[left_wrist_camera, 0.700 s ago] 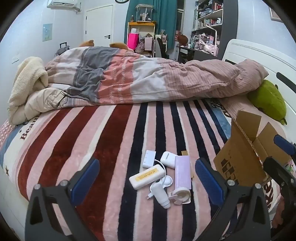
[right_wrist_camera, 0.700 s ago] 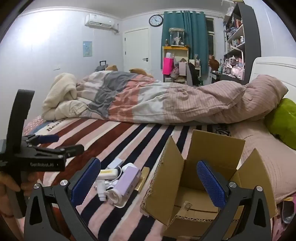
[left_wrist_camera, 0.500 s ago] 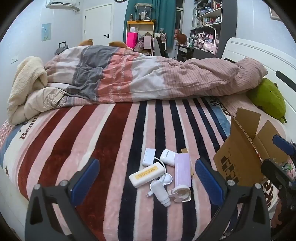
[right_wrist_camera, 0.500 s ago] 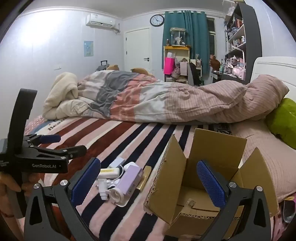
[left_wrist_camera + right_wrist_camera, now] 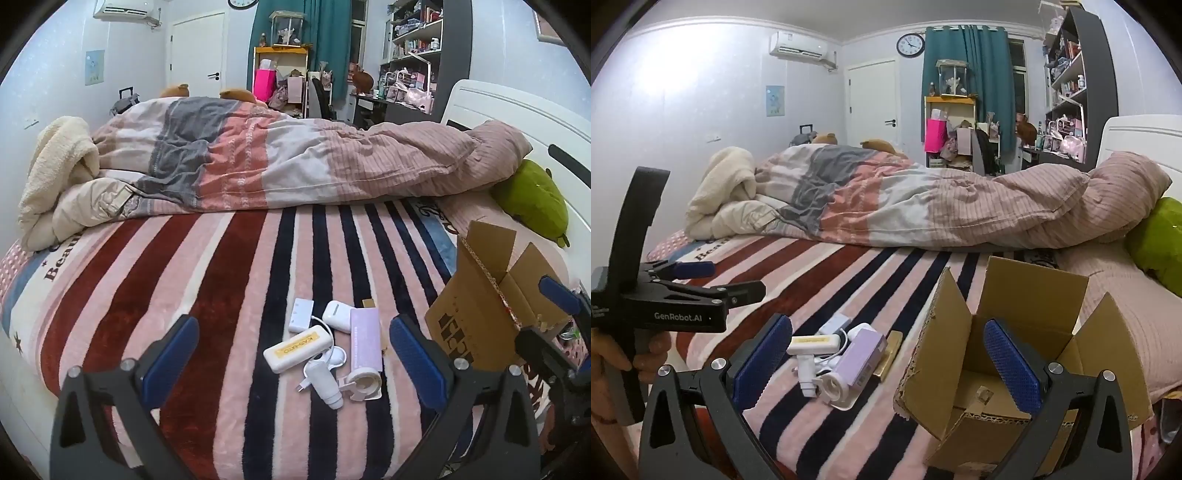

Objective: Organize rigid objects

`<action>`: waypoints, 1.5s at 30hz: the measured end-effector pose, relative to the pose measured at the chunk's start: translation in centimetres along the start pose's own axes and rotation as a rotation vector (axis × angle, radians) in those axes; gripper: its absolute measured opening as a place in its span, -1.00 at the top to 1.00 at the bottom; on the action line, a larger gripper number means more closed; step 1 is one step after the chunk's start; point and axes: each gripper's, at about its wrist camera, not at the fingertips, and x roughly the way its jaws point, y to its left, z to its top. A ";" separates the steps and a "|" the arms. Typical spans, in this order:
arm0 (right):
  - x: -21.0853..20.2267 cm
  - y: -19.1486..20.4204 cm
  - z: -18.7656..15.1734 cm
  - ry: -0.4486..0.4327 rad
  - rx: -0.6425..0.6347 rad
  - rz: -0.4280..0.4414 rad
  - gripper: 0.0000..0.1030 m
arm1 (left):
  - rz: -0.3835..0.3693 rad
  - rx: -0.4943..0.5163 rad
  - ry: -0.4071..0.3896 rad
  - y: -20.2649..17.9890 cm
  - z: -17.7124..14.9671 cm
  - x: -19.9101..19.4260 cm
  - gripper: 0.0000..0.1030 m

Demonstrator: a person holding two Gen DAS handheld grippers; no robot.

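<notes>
Several small rigid items lie bunched on the striped blanket of the bed, none yet in the cardboard box that stands open just to their right. The left gripper hovers above the blanket with its jaws wide and empty, and the cluster sits straight ahead between its two blue pads, so this hand is plainly the nearer one. Closest to it are the white power bank with a yellow label, whose long axis runs diagonally from near-left to far-right, and the white plug adapter just beside it, pointing roughly toward the camera. The lilac box lies lengthwise, away from the jaws, with a white tape dispenser at its near end. Farther back are a white earbud case and a small white hub.

The right gripper is also spread wide and holds nothing; the cluster lies toward its left pad while the box mouth opens toward its right one. Judging from this, a left-hand pickup of the power bank would need the wrist turned so the pads close across its short sides, then a short carry rightward to the box.
</notes>
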 end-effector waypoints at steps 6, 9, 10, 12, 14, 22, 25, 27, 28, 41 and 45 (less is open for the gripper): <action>0.1 0.0 -0.1 0.004 0.003 -0.002 -1.00 | 0.010 0.002 -0.004 0.0 0.0 -0.3 -0.99; -0.1 0.0 -0.1 -0.002 0.002 -0.005 -1.00 | 0.007 0.000 -0.008 0.1 0.0 -0.4 -0.99; -0.2 0.0 -0.1 -0.004 0.002 -0.007 -1.00 | 0.007 0.000 -0.011 0.0 0.0 -0.6 -0.99; -0.3 0.0 -0.1 -0.010 0.006 -0.008 -1.00 | 0.007 0.002 -0.014 0.0 0.0 -0.7 -0.99; -0.4 0.0 -0.1 -0.014 0.009 -0.004 -1.00 | 0.007 0.003 -0.016 -0.1 0.1 -0.8 -0.99; -0.5 -0.1 0.0 -0.015 0.018 0.025 -1.00 | 0.008 0.003 -0.013 -0.2 0.0 -0.9 -0.99; -0.5 -0.1 0.0 -0.013 0.019 0.020 -1.00 | 0.011 0.002 -0.015 -0.3 0.0 -0.9 -0.99; -0.5 -0.2 0.0 -0.010 0.022 0.022 -1.00 | 0.012 0.004 -0.016 -0.4 0.0 -0.9 -0.99; -0.5 -0.1 0.0 -0.011 0.021 0.025 -1.00 | 0.012 0.004 -0.016 -0.4 -0.1 -1.0 -0.99; -0.3 0.1 -0.3 0.014 0.007 0.027 -1.00 | 0.016 0.004 -0.014 -0.3 -0.2 -1.0 -0.99; -0.4 0.0 -0.3 0.012 0.011 0.030 -1.00 | 0.025 0.006 -0.017 -0.2 -0.2 -1.1 -0.99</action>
